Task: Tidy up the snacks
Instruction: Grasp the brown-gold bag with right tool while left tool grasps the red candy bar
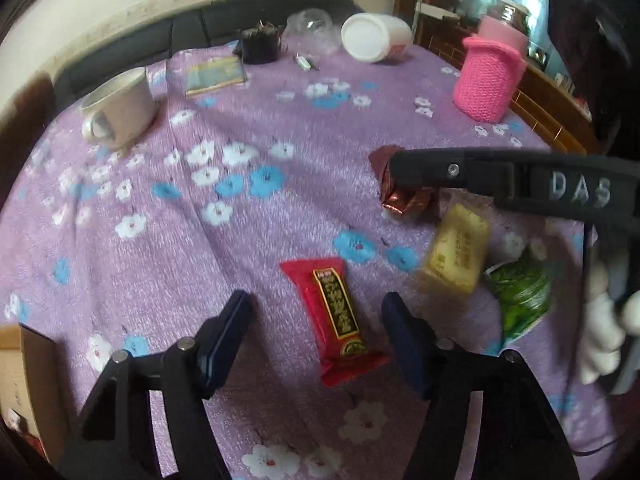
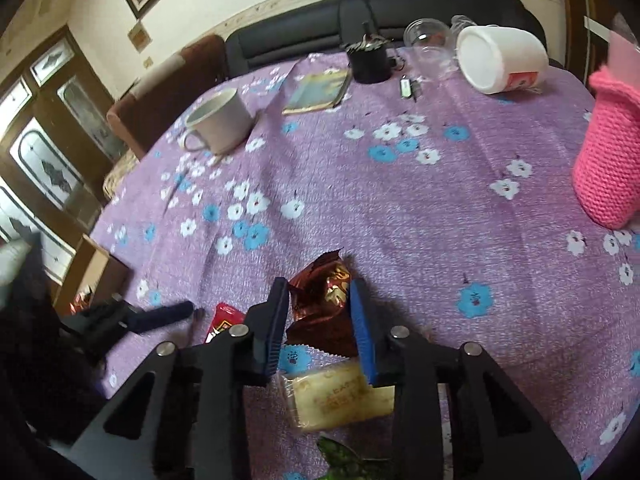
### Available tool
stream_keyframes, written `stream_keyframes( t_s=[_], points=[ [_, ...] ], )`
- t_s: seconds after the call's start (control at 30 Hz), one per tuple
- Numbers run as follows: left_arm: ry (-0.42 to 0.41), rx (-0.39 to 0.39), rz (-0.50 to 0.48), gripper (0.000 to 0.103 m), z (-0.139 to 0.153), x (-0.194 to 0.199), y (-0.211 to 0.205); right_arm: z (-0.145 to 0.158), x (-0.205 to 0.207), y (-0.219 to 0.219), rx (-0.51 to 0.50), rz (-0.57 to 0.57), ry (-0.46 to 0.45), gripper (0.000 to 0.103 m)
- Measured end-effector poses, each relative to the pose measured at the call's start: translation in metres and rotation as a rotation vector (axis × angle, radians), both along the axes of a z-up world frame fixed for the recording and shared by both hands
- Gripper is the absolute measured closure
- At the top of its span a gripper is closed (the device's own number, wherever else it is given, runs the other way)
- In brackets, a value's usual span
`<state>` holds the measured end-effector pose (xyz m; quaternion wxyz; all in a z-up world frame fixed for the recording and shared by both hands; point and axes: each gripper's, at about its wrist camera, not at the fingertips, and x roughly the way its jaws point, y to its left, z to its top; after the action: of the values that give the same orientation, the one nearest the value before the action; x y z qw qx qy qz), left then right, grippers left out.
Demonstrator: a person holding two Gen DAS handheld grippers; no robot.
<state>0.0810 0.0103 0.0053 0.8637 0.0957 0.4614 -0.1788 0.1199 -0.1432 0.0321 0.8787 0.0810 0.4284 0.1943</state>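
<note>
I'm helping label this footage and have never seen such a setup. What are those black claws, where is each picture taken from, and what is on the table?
The black claws are hand-held two-finger grippers, one in each of a person's hands, each carrying a fisheye camera that looks along its fingers.

The left camera's picture shows the left gripper open above a red snack bar, with the other tool reaching in from the right.

The right camera's picture shows the right gripper closed on a brown foil snack; a yellow packet lies below it.

All this sits on a purple flowered tablecloth, along with a green packet, a white mug and a pink knitted cover.
</note>
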Motion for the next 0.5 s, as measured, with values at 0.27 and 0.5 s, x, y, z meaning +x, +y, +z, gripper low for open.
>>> stream_keyframes(
  t_s=[0.27,0.5],
  points=[
    [0.019,-0.115,0.025,0.085,0.016,-0.008,0.026,0.007,-0.017,-0.004,0.069,-0.006,0.001,0.074],
    [0.017,-0.247,0.065,0.085,0.039,-0.034,0.061,0.028,-0.041,0.007,0.093,0.02,-0.027,0.074]
  ],
)
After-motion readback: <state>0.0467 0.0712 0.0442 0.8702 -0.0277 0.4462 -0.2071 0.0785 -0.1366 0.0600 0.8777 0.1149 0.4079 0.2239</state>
